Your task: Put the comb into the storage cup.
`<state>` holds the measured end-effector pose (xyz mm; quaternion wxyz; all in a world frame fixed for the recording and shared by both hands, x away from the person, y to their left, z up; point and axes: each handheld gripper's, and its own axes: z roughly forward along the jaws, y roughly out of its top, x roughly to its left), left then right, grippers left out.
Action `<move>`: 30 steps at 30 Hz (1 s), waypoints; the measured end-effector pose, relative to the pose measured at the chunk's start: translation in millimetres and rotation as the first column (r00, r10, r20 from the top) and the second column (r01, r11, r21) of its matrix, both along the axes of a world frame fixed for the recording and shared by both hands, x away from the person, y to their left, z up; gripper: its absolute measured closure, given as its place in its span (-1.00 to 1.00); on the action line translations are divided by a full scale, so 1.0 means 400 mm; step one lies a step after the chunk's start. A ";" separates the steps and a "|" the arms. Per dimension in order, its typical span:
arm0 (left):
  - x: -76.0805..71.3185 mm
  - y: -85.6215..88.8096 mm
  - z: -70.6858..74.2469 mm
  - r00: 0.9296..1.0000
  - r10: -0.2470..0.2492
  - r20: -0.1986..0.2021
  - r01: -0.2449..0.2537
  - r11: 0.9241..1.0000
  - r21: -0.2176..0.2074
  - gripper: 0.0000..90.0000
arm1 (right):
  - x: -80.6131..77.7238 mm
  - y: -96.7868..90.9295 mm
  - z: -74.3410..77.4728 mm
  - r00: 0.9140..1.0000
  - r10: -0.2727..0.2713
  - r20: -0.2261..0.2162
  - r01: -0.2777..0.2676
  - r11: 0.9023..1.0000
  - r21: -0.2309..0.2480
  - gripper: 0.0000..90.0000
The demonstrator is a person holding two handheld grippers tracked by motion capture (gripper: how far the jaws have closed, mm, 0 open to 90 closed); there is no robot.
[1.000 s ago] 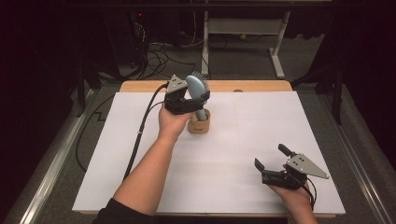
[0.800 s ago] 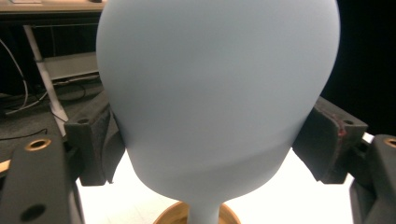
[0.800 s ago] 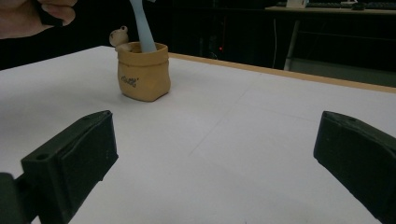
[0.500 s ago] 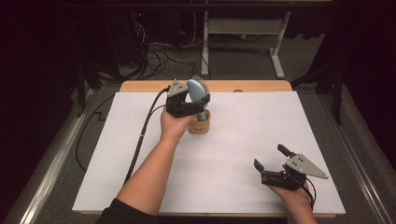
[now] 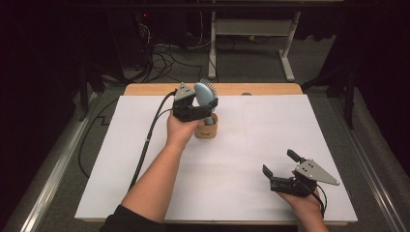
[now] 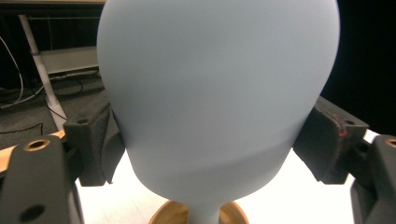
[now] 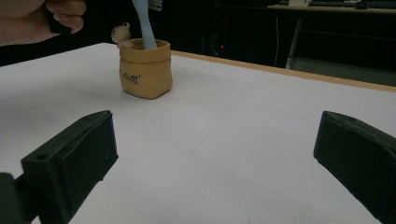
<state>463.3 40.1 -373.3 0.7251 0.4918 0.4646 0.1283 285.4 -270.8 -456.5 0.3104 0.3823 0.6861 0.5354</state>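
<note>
Left gripper (image 5: 207, 112): jaws are pinched on the brush (image 5: 205, 94), with a pad seen at each side of its pale blue head in the left gripper view.
Brush: it is held upright, its handle set down into the cup (image 5: 206, 128), bristles turned away from the person.
Cup: a tan, sack-shaped holder is stood on the white sheet (image 5: 251, 140), toward the far middle of it; a small figure is seen at its rim in the right gripper view.
Right gripper (image 5: 279, 169): jaws are spread wide, nothing is between them; it is held low over the near right of the sheet, well apart from the cup.
Table (image 5: 270, 89): a wooden edge is left bare beyond the sheet.
</note>
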 end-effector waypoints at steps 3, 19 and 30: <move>0.002 0.010 0.001 1.000 -0.004 -0.013 0.004 1.000 -0.004 -0.56 | 0.000 -0.001 0.000 1.000 -0.002 0.000 0.002 1.000 0.001 -1.00; 0.013 0.055 -0.011 0.999 0.023 -0.039 -0.023 1.000 0.004 -0.63 | 0.001 0.000 -0.002 1.000 -0.003 -0.015 0.003 1.000 0.000 -1.00; 0.014 0.077 -0.018 0.998 0.033 -0.049 -0.033 0.999 0.000 -0.65 | 0.002 0.001 -0.005 1.000 -0.002 -0.017 0.002 1.000 -0.006 -1.00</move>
